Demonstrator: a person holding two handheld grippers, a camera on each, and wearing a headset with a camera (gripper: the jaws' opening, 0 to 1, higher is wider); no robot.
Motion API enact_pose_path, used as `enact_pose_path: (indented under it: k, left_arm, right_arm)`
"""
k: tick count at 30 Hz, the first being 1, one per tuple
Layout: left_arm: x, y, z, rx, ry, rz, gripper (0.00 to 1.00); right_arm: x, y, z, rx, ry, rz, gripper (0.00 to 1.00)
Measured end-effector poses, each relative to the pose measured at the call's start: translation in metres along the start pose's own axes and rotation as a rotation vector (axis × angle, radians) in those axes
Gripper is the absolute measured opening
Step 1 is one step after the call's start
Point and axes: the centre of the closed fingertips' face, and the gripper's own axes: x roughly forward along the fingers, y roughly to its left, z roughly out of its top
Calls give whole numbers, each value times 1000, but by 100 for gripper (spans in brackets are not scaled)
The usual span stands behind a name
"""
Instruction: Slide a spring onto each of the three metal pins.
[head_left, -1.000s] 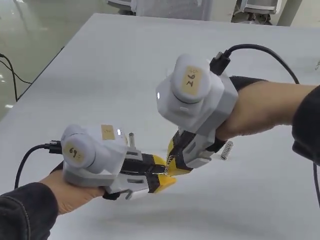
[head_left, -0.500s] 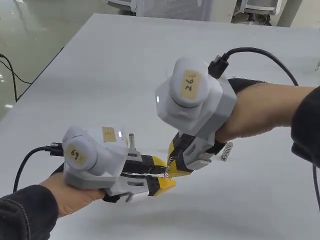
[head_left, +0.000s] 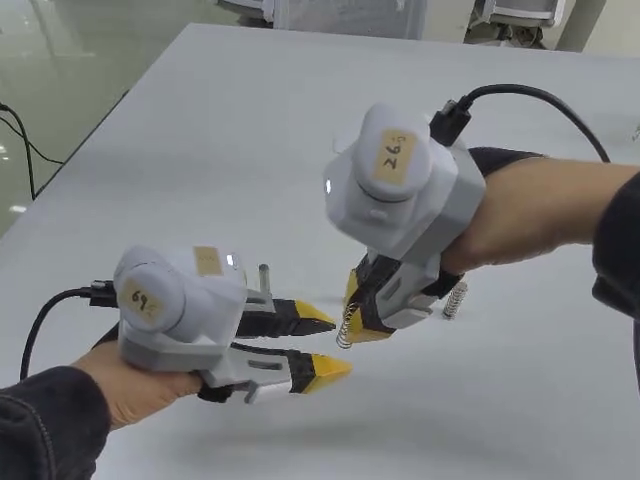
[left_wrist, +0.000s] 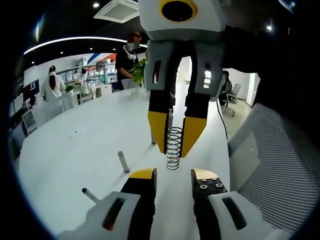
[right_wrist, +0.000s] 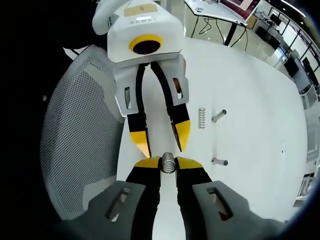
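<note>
Nearest: my left gripper (left_wrist: 172, 175), jaws parted, empty, tips aimed at held spring (left_wrist: 173, 150) just beyond. Held spring pinched in my closed right gripper (right_wrist: 168, 164), long axis near upright, lower coils poking past jaw tips, above table (head_left: 200, 130). Bare pin (head_left: 263, 277) stands upright left of held spring, slightly farther. I judge right gripper must carry leftward. Second spring (head_left: 454, 299) right of held spring, farther.

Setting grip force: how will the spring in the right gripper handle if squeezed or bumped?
Probably squashy and bendy: the spring is thin, open-coiled wire. Likely very light: tiny beside the right gripper. Some coils stick out past its jaws, so a bump could tilt it or flick it loose.
</note>
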Motion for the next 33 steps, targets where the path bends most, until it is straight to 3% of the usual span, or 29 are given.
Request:
enact_pose_path:
  k: [10,21,23,33]
  left_arm:
    - [-12,9,-4,-31,-11,44,43]
    - [-22,13,-10,-61,-19,77,55]
    - [-24,14,-11,-68,-21,85,60]
    - [-37,20,-14,-93,-36,128,64]
  right_arm:
    - [-2,-5,-2,13,0,-5,13]
    - [-2,-10,-5,23,6,-9,13]
    - [-2,-13,-7,28,8,-13,13]
    - [-11,-40,-22,73,22,-63,13]
